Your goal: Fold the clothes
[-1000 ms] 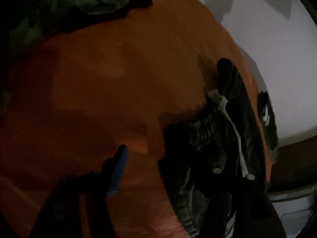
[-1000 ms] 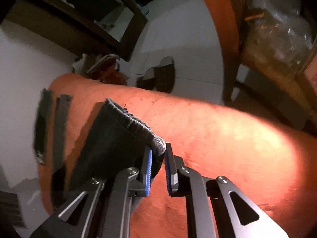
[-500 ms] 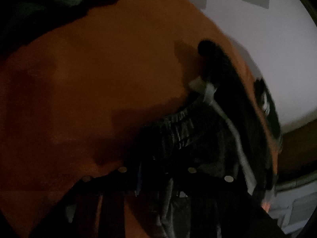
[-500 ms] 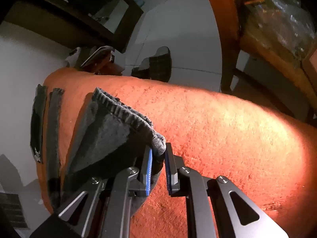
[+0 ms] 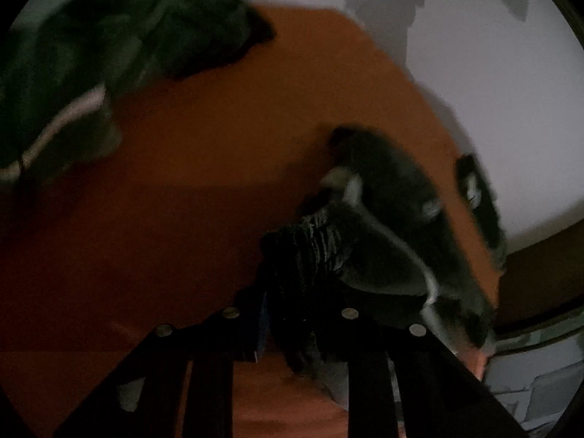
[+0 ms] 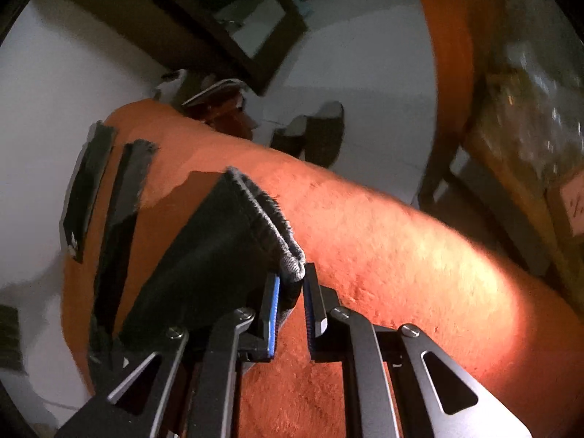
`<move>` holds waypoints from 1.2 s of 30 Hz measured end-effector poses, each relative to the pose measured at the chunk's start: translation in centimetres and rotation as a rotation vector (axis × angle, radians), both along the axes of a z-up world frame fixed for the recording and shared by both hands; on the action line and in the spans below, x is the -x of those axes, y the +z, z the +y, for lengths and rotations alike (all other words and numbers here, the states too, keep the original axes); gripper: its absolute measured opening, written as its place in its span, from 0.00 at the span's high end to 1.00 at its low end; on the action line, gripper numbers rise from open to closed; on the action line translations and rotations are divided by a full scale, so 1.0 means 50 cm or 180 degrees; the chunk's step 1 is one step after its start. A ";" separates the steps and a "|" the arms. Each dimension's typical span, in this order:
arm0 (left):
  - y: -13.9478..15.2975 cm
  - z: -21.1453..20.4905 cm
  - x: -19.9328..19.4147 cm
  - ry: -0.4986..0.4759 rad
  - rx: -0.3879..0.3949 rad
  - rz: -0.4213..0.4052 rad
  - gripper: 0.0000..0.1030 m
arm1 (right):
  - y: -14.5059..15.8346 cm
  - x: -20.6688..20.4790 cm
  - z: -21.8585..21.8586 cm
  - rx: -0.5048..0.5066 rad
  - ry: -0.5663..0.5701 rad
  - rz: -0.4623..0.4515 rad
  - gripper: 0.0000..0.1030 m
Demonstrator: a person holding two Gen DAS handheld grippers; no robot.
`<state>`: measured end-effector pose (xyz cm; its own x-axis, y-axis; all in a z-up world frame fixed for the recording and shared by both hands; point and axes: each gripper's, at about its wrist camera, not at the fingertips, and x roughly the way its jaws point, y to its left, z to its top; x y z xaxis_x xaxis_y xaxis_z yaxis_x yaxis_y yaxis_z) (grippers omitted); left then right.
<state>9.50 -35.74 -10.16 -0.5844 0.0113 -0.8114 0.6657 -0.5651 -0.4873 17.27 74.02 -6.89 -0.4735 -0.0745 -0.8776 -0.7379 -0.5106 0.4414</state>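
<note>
Right wrist view: right gripper (image 6: 292,292) clamps dark shorts' (image 6: 219,248) waistband corner; left gripper (image 5: 303,328), just closed on other corner, may slip if tugged.

An orange, plush-covered bed (image 6: 419,255) carried everything. Along its wall-side edge lay two flat dark folded strips (image 6: 87,189), side by side. A crumpled dark green heap of clothes (image 5: 120,47) sat at a far corner. A dark garment with a ribbed waistband (image 5: 383,226) lay partly on it near the strips.
</note>
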 end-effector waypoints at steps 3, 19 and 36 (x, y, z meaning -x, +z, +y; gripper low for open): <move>-0.077 -0.018 -0.003 -0.0110 -0.0052 -0.0167 0.77 | -0.070 0.018 0.036 0.0213 0.0051 -0.0058 0.90; -0.109 -0.051 0.042 0.0034 -0.0352 -0.0332 0.65 | 0.066 0.064 0.097 -0.0022 0.0286 0.0131 0.97; -0.119 -0.047 0.044 -0.0011 -0.0432 -0.0522 0.56 | -0.156 0.026 -0.028 0.0823 -0.0165 0.0098 0.36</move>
